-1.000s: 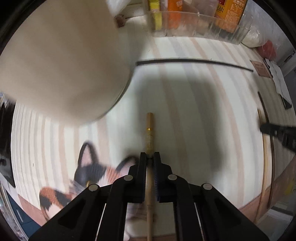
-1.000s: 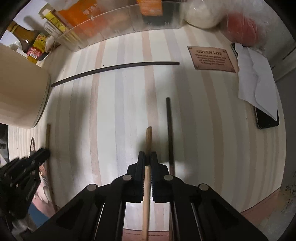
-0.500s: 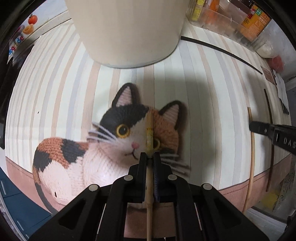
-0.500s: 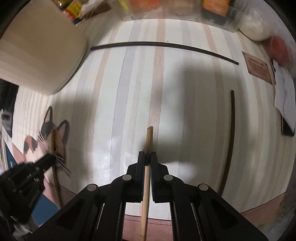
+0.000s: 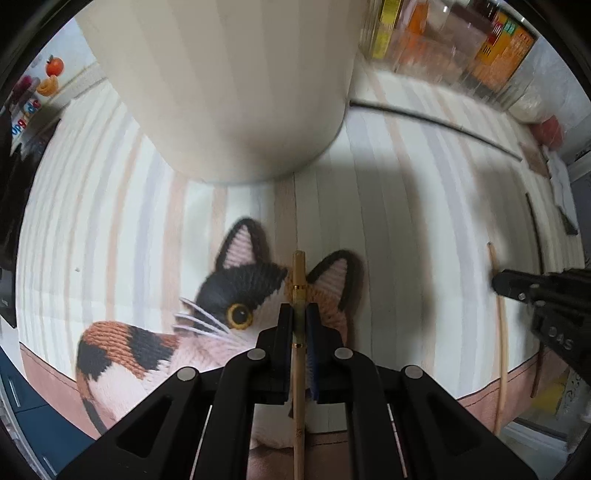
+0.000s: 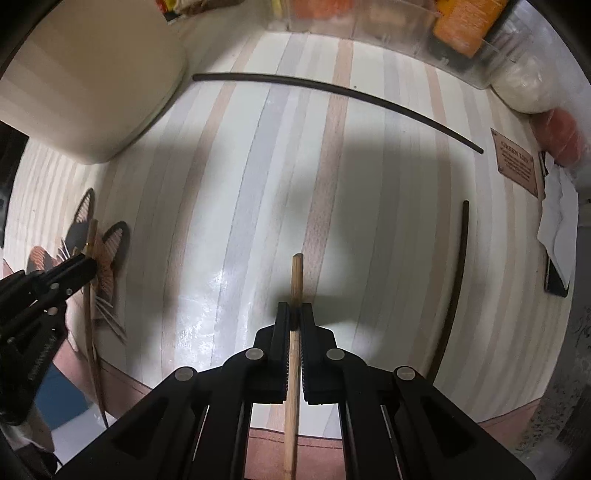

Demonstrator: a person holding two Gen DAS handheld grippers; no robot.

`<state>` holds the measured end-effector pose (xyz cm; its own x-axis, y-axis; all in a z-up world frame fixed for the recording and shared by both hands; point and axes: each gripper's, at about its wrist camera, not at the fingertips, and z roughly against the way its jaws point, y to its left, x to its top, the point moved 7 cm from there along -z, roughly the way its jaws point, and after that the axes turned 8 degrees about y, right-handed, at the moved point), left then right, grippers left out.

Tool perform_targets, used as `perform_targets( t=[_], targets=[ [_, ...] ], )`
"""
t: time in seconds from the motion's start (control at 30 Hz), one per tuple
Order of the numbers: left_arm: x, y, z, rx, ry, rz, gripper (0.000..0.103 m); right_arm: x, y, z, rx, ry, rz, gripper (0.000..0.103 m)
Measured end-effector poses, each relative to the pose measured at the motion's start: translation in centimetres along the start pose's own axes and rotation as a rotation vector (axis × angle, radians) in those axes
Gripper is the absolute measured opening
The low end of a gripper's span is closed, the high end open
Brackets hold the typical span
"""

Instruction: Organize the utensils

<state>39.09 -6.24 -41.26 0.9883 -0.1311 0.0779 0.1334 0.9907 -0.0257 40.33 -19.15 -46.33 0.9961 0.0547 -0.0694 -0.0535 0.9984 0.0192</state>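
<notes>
My left gripper (image 5: 299,314) is shut on a light wooden chopstick with a gold band (image 5: 298,273), held above a knitted cat mat (image 5: 221,317). A large cream cylindrical holder (image 5: 229,85) stands just beyond it. My right gripper (image 6: 294,314) is shut on a plain wooden chopstick (image 6: 296,273) above the striped table. Each gripper shows in the other's view: the right gripper at the right (image 5: 496,282) and the left gripper at the left (image 6: 88,264). A long black chopstick (image 6: 332,92) lies across the far table. A dark chopstick (image 6: 456,280) lies to the right.
A clear bin of bottles and packets (image 6: 388,22) lines the back edge. A brown plaque (image 6: 517,164), white paper (image 6: 557,218), a phone (image 6: 556,280) and a red bagged item (image 6: 561,136) sit at the right. The table's front edge (image 6: 332,443) is near.
My left gripper has swung left from the bare table to over the cat mat, then closer to the cream holder. My right gripper has shifted left, still shut on its chopstick.
</notes>
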Motion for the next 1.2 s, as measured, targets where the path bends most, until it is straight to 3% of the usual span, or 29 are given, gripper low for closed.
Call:
perform_targets(
  t=[0.2, 0.53, 0.93, 1.2],
  targets=[
    [-0.6, 0.2, 4.8, -0.023, -0.104, -0.002, 0.004, -0.3, -0.1, 4.5, 0.074, -0.160, -0.051, 0.005],
    [-2.9, 1.8, 12.2, -0.036, -0.272, 0.019, 0.004, -1.8, -0.7, 13.1, 0.102, -0.395, -0.029, 0.004],
    [-2.0, 2.1, 19.6, -0.035, -0.458, 0.023, 0.004, -2.0, 1.7, 20.8, 0.125, -0.630, 0.006, 0.004],
    [0.1, 2.8, 27.4, -0.071, -0.621, 0.044, 0.004, 0.1, 2.6, 30.7, 0.160, -0.835, 0.030, 0.000]
  ],
)
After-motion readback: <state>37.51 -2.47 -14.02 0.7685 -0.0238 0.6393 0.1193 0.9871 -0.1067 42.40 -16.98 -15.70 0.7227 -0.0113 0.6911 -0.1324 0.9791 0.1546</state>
